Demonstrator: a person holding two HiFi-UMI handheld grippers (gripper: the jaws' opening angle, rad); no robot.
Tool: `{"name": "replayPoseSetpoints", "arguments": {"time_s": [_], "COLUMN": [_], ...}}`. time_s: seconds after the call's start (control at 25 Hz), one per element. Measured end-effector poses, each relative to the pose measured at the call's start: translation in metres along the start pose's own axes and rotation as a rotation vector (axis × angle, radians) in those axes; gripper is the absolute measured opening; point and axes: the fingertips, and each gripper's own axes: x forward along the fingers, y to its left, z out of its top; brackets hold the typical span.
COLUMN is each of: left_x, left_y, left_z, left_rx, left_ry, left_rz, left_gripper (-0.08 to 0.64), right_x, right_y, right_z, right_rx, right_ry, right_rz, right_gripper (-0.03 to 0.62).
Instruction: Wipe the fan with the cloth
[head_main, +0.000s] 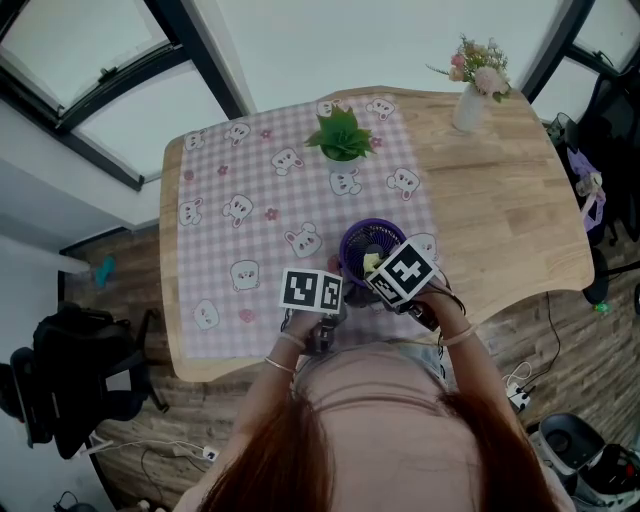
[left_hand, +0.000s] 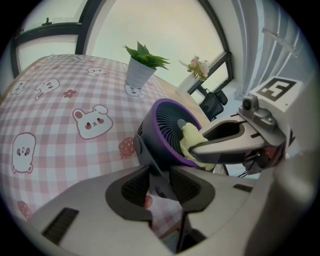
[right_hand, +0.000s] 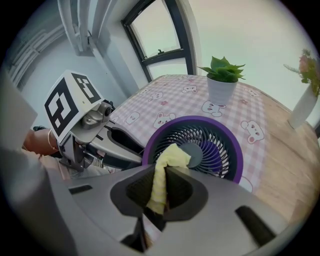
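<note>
One fan (right_hand: 216, 149), one yellow cloth (right_hand: 161, 175)

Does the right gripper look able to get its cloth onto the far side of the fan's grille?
Probably yes: the right gripper holds the cloth against the fan near its hub, and nothing covers its far side.

a: wooden table (head_main: 510, 210) in view, a pink checked tablecloth (head_main: 240, 230) with bunnies spread over its left half.
b: on that tablecloth, a potted plant (head_main: 342, 138) at the far edge, a purple fan (head_main: 360, 243) near the front. a flower vase (head_main: 468, 105) stands on bare wood, far right.
</note>
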Motion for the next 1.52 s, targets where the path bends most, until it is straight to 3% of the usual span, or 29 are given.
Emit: {"name": "replayPoseSetpoints", "arguments": {"time_s": [0.72, 1.52], "left_x": [0.004, 0.004], "left_y": [-0.002, -0.001], "left_z": [0.001, 0.002], "left_rx": [0.016, 0.001], "left_ry": [0.005, 0.003], "left_rz": [0.01, 0.011], "left_gripper": [0.118, 0.118], "right_x": [0.015, 0.019], "right_y": [0.002, -0.011], "right_z": [0.017, 0.05], "right_rx": [-0.036, -0.054], "right_ry": [0.04, -0.085], "right_rz": [0.053, -0.068], "right_gripper": [0.043, 0.044]}}
